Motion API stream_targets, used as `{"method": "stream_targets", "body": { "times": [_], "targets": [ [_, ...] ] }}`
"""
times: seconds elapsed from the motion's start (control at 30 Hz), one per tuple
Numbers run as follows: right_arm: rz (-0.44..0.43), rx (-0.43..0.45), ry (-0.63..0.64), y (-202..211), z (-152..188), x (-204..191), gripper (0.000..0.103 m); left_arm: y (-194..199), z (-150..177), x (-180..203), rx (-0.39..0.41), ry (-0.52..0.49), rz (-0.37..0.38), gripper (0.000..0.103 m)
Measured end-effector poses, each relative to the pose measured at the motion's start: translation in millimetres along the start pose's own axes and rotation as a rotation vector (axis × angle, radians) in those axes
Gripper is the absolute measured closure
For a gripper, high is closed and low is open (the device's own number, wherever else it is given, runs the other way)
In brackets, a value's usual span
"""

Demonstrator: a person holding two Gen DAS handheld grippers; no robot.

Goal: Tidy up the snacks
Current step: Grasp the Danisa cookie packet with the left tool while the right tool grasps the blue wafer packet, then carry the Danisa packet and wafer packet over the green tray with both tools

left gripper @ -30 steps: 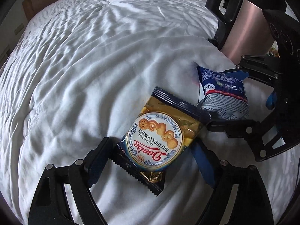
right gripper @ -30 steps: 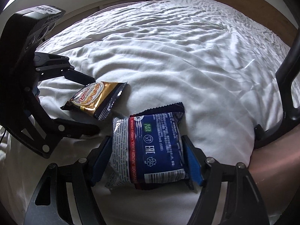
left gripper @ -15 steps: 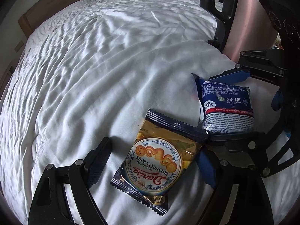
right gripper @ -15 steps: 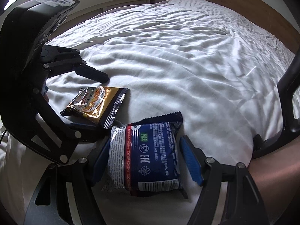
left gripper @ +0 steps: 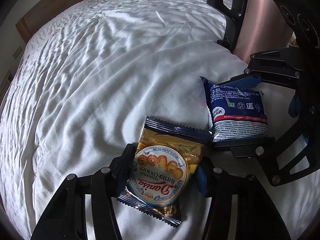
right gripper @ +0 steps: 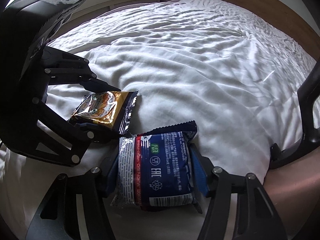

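Gold foil butter cookie packet [left gripper: 166, 166], dark-edged, is clamped at its two sides by the left gripper [left gripper: 166, 170], whose jaws have just been closing onto it; its far end is seen over the white bedspread [left gripper: 100, 70]. Just beside it, to the right, a blue sandwich-biscuit packet [right gripper: 160, 166] is pinched between the pads of the right gripper [right gripper: 158, 172], likewise just closed in on it. Both packets are located near the bed's near edge. A wooden headboard [right gripper: 260, 10] is seen behind. A pinkish-brown panel [left gripper: 260, 26] in a black frame is noted at the bedside.
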State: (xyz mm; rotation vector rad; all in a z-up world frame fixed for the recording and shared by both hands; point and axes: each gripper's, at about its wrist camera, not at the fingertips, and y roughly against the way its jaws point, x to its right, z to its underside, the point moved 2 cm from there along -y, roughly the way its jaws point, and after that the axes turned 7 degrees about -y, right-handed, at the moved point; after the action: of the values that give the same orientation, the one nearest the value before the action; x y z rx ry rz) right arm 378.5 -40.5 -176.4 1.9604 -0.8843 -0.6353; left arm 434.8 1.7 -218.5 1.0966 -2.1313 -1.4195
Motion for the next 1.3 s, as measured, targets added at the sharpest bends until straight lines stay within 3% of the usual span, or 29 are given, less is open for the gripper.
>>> {"method": "stream_targets", "body": {
  "times": [0.13,0.37,0.83,1.3],
  "targets": [
    [0.007,0.014,-0.017,5,4,0,0.068,5,1,3,0.014,0.012,-0.029,0.062],
    [0.001,0.023,-0.060,16,14,3,0.068,16,7,7,0.017,0.045,-0.063,0.063],
    [-0.027,0.029,-0.138,64,61,-20,0.068,59,40,49,0.022,0.107,-0.030,0.063],
    [-0.014,0.001,-0.208,150,167,-50,0.068,128,94,128,0.004,0.156,0.001,0.063]
  ]
}}
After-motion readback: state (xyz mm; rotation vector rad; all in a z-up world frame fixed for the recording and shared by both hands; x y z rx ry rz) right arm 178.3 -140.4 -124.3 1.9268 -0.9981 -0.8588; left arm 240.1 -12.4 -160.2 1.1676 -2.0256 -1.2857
